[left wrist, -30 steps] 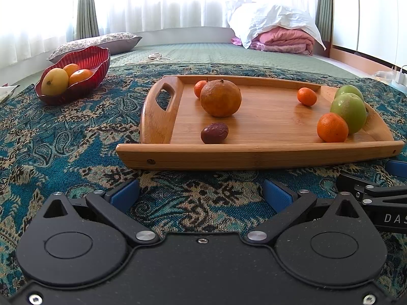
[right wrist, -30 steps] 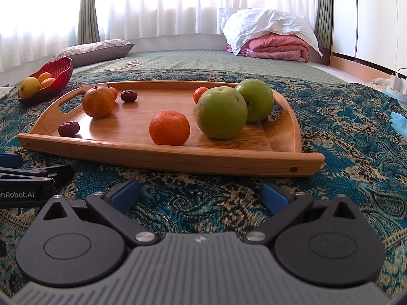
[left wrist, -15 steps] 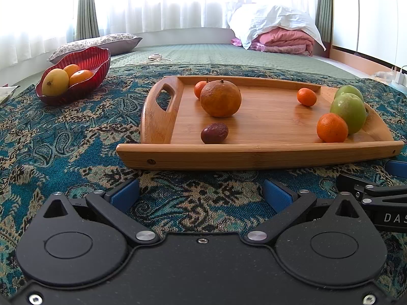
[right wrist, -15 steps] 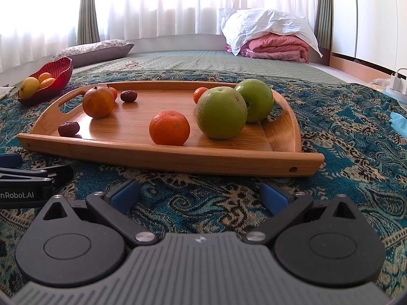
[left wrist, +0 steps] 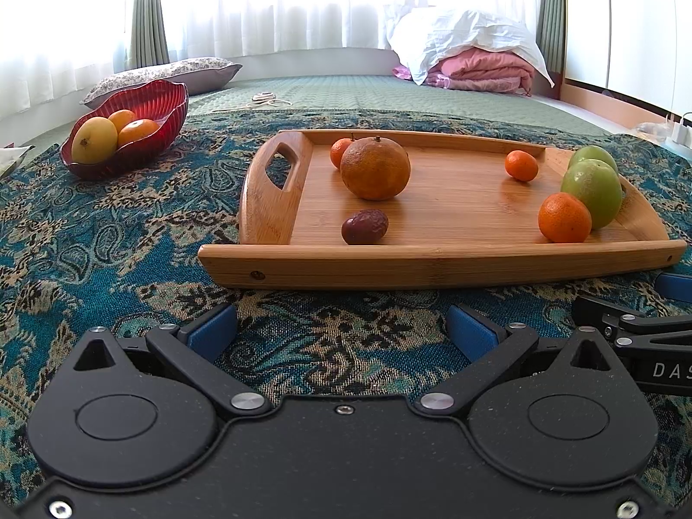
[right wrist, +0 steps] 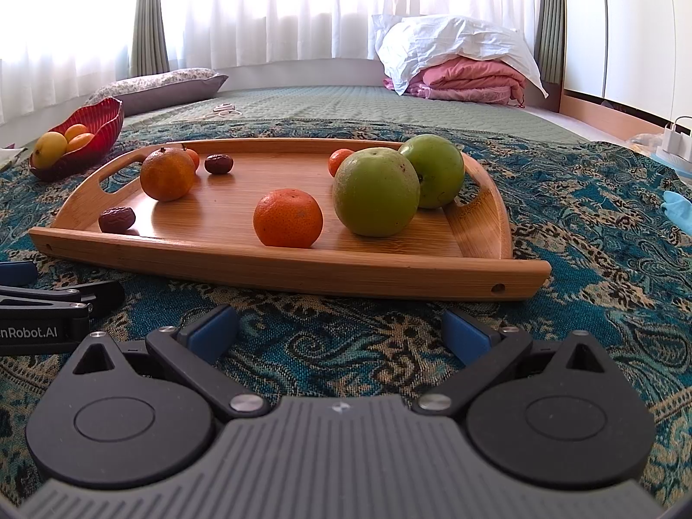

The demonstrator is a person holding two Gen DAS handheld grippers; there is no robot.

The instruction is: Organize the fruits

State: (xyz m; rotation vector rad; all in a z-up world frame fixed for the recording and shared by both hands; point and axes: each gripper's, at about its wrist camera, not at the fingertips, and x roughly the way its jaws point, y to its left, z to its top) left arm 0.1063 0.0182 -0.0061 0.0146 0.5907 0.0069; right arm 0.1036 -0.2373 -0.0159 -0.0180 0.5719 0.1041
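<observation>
On the patterned cloth (left wrist: 108,238), tray (left wrist: 432,266) lies beyond both spread grippers.

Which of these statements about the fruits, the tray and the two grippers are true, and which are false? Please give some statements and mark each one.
1. Two green apples sit on the wooden tray. True.
2. The right gripper is shut on an orange. False: its jaws stand open and hold nothing.
3. The red bowl has fruit in it. True.
4. The red bowl stands on the tray. False: it stands on the patterned cloth, apart from the tray.
5. The left gripper is open, in front of the tray. True.
</observation>
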